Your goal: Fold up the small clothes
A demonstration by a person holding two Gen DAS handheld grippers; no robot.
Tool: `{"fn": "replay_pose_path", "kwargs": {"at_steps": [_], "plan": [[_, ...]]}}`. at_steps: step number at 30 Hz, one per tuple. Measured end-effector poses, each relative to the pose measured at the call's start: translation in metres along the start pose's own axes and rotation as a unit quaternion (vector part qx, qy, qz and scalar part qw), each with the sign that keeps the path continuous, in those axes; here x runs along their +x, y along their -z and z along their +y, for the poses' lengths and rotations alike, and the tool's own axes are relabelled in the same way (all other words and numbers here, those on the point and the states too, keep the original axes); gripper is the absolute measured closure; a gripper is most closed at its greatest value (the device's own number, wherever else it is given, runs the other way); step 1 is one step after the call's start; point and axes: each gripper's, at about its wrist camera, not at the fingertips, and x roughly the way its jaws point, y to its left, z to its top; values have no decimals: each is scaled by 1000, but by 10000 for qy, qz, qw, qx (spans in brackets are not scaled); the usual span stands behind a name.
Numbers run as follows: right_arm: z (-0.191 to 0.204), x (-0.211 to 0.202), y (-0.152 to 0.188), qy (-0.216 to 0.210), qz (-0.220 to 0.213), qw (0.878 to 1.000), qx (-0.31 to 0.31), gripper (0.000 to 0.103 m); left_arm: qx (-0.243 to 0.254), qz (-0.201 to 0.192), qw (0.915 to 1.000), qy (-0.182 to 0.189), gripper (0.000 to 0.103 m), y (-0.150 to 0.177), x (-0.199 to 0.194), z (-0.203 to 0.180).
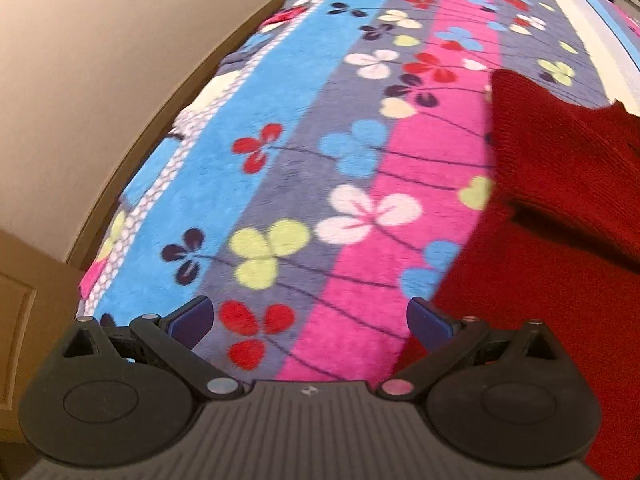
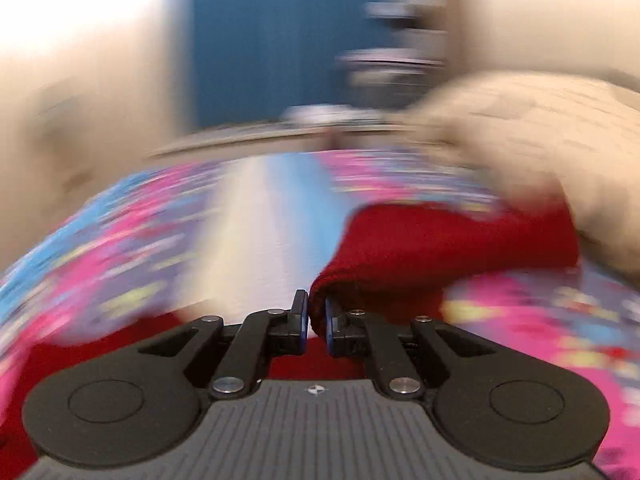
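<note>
**One sleeve in the pinch, one hand waiting**

Two grippers, two different jobs right now. My right gripper [image 2: 316, 316] has its fingers pressed together on a fold of the red knit garment [image 2: 440, 248], the cloth bunching up just ahead of the tips and trailing off to their right over the flowered blanket [image 2: 120, 260]; that view is smeared, so I judge I am mid-swing, carrying the piece across to make a fold. My left gripper [image 1: 310, 320] has its fingers spread wide and holds nothing, with the red knit garment [image 1: 540, 240] lying just right of the right finger. Next, I think, calls for laying the carried edge down flat and square, then bringing the left fingers onto the near hem.
</note>
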Motion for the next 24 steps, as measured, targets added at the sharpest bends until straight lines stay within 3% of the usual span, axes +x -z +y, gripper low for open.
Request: {"fn": "replay_pose_path", "kwargs": {"at_steps": [1,2,3,6,12,15,19,24], "plan": [[31,2,12,-485,218,9983,-256,77,-27,15,10000,20,0,0,0,4],[61,6,29,-1010,738,9913,-418,52,-47,26,10000,30,0,0,1,8],[76,7,42,-1197,1103,9856,-454,45,-68,15,10000,41,0,0,1,12],[71,-4,72,-1234,1436,9807,-494,45,-11,-102,9999,113,0,-1,0,14],[-49,-23,56,75,1283,9912,323,45,4,-289,9967,761,0,-20,-4,-14],[-88,-23,50,598,1172,9909,282,45,29,-434,9923,1160,0,-42,-8,-39],[-109,-18,56,771,1146,9895,429,45,272,-524,9856,1585,0,-84,-6,-82],[-111,-19,71,725,1238,9882,545,45,910,-695,9775,1769,0,-136,2,-151]]}}
